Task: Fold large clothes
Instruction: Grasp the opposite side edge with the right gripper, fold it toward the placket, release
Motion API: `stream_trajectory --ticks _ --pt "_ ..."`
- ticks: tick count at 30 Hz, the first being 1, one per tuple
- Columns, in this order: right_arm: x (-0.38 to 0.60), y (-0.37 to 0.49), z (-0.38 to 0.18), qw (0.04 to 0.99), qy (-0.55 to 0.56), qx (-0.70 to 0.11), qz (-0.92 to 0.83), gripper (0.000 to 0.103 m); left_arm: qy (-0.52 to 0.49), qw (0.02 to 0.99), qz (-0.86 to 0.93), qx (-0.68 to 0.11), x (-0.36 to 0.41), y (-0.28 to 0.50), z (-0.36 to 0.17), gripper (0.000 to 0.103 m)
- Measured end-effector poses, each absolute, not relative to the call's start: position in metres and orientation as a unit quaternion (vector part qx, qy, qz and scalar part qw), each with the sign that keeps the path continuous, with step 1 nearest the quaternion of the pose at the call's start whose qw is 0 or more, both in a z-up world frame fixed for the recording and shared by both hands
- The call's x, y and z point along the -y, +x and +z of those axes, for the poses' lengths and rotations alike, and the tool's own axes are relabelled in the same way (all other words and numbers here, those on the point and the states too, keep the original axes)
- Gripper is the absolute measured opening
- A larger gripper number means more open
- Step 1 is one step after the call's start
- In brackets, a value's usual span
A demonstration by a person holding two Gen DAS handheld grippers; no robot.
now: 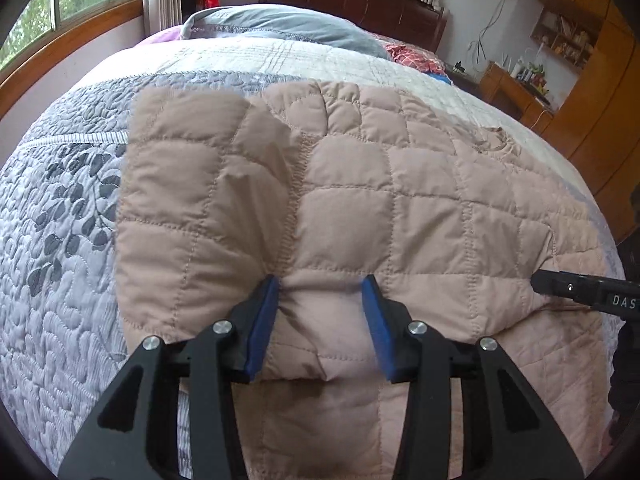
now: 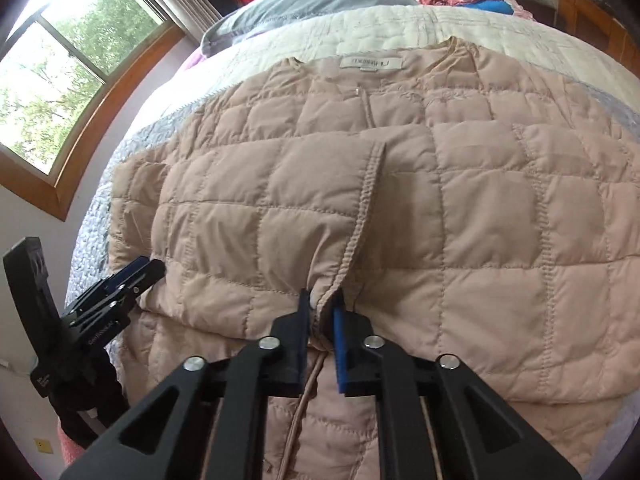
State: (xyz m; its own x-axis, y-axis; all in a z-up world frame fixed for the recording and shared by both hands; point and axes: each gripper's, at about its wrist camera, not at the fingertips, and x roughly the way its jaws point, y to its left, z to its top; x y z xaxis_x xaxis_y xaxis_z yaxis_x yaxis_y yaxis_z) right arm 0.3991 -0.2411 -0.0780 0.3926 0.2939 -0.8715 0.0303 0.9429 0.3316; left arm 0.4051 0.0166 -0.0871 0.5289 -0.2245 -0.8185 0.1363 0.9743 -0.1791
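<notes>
Two grippers work my beige quilted puffer jacket (image 2: pixel 400 184), spread collar-away along the near edge of the grey floral bedspread (image 1: pixel 60 240). My right gripper (image 2: pixel 322 316) has pinched nearly shut on the folded-in flap's stitched hem, presumably to carry it across; my left gripper (image 1: pixel 322 296) stands half-open, bunching padding between its pads.

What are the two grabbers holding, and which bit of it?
Both hold the pink quilted jacket. The right gripper pinches the folded-over flap's ribbed front edge; the left gripper squeezes a puffy bunch of that flap's near fold.
</notes>
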Motion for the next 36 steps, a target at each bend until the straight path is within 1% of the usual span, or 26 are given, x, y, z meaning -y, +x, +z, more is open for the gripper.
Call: stream_trajectory --ticks 5,9,12,15,19,21,25,30,36 --pt "0.261 0.379 -0.040 0.849 0.130 -0.508 0.066 0.008 -0.057 0.889 -0.102 -0.442 -0.011 0.398 -0.057 0.041" --pt "0.291 0.358 -0.014 0.866 0.106 -0.489 0.025 0.008 -0.047 0.896 -0.107 -0.429 0.003 0.397 -0.046 0.040" --pt "0.323 0.343 -0.004 0.873 0.101 -0.477 -0.017 0.008 -0.041 0.899 -0.112 -0.421 0.015 0.398 -0.041 0.040" --pt "0.355 0.331 0.000 0.872 0.119 -0.473 -0.042 0.008 -0.038 0.899 -0.119 -0.421 0.027 0.404 -0.043 0.040" --pt "0.387 0.320 -0.007 0.870 0.136 -0.470 -0.063 0.008 -0.015 0.895 -0.118 -0.430 0.044 0.413 -0.057 0.040" --pt "0.391 0.320 -0.017 0.866 0.141 -0.475 -0.064 0.008 -0.020 0.885 -0.118 -0.449 0.046 0.420 -0.070 0.039" --pt "0.394 0.326 -0.045 0.853 0.148 -0.496 -0.067 0.008 -0.013 0.877 -0.112 -0.466 0.048 0.428 -0.092 0.039" --pt "0.392 0.336 -0.082 0.843 0.149 -0.512 -0.070 0.008 0.002 0.878 -0.113 -0.465 0.050 0.427 -0.099 0.039" --pt "0.390 0.332 -0.079 0.848 0.135 -0.508 -0.075 0.010 0.007 0.879 -0.106 -0.465 0.049 0.426 -0.099 0.039"
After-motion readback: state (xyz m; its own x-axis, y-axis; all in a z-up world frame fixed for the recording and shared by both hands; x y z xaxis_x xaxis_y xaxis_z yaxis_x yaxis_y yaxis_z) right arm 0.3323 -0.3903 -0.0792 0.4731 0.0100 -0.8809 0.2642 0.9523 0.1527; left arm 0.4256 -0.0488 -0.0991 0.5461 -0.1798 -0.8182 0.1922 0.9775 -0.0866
